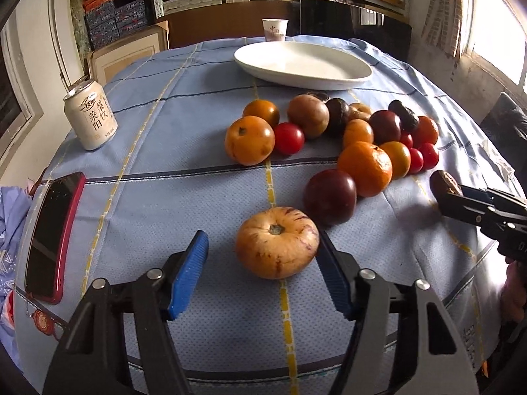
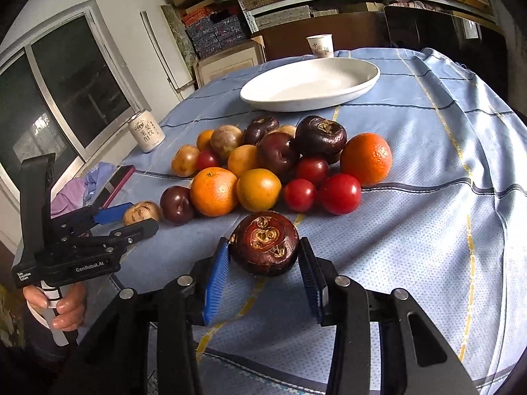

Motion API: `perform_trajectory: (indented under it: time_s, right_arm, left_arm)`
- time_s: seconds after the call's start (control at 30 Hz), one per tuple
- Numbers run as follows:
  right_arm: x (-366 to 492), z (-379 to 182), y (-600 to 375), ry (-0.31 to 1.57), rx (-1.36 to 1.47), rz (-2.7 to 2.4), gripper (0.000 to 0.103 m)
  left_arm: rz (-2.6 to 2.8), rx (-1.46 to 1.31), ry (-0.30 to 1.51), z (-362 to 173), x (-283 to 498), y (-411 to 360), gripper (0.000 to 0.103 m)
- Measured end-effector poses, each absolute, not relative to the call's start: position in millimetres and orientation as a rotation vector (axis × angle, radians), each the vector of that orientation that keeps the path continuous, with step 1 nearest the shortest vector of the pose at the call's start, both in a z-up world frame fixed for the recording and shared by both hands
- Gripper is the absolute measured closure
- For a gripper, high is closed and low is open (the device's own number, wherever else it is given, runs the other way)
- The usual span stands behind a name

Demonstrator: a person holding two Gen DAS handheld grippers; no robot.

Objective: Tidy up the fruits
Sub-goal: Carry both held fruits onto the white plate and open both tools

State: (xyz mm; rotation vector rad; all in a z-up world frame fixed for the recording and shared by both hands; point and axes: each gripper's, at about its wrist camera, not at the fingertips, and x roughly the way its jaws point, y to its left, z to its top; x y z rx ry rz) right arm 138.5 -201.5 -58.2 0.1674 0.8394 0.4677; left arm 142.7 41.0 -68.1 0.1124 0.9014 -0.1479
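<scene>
A: What worries you most here?

B: The right gripper (image 2: pixel 263 275) has its jaws around a dark water chestnut (image 2: pixel 264 243), and that thing is squat and smooth-skinned. Only the tips of the blue pads (image 2: pixel 215 283) seem to reach its sides, so I judge it could squirt forward on the way to the white dish (image 2: pixel 369 82) and knock into the cherry tomatoes (image 2: pixel 339 193) just beyond it.

A: Is it actually clamped?

B: The jaws stand partly closed, pads against or nearly against both flanks. Whether it is clear of the surface I cannot tell; in the left wrist view it looks raised, with a shadow below.

A: And the left gripper (image 1: pixel 263 263)?

B: Jaws wide, holding nothing. The pale striped melon-like fruit (image 1: pixel 277 242) sits on the blue tablecloth (image 1: pixel 164 197) between them; the right pad touches or nearly touches it, the left pad stands apart. Closing from there would likely shove the fruit sideways first.

A: Toward what?

B: A dark plum (image 1: pixel 329 196) lies just beside it, with the mandarin (image 1: pixel 365 168) and the rest of the pile behind. A nudge could set round fruit rolling. The red phone (image 1: pixel 54 235) and the drink can (image 1: pixel 90 118) are well apart, so less at risk.
</scene>
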Motion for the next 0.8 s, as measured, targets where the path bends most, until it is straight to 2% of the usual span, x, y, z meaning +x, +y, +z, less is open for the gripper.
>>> perform_trajectory:
  time_s: [0.07, 0.3, 0.5, 0.63, 0.8]
  right_arm:
    - [136, -58, -204, 0.828, 0.178, 0.469, 0.060]
    - [131, -55, -208, 0.797, 0.183, 0.487, 0.060]
    - [142, -22, -222, 0.833, 0.201, 0.569, 0.060]
    - [194, 17, -232, 0.754, 0.203, 0.514, 0.060]
    - [285, 19, -226, 0.750, 0.175, 0.401, 0.060]
  left_arm:
    - [-0.188, 0.119, 0.898, -68, 141, 37, 0.057]
    - [-0.199, 0.115, 0.890, -61, 139, 37, 0.058]
    - [-0.315, 0.066, 0.861, -16, 156, 44, 0.058]
    - [-0.342, 0.087, 0.838, 18, 205, 27, 0.058]
    - [-0.283, 0.099, 0.871, 28, 301, -6, 0.058]
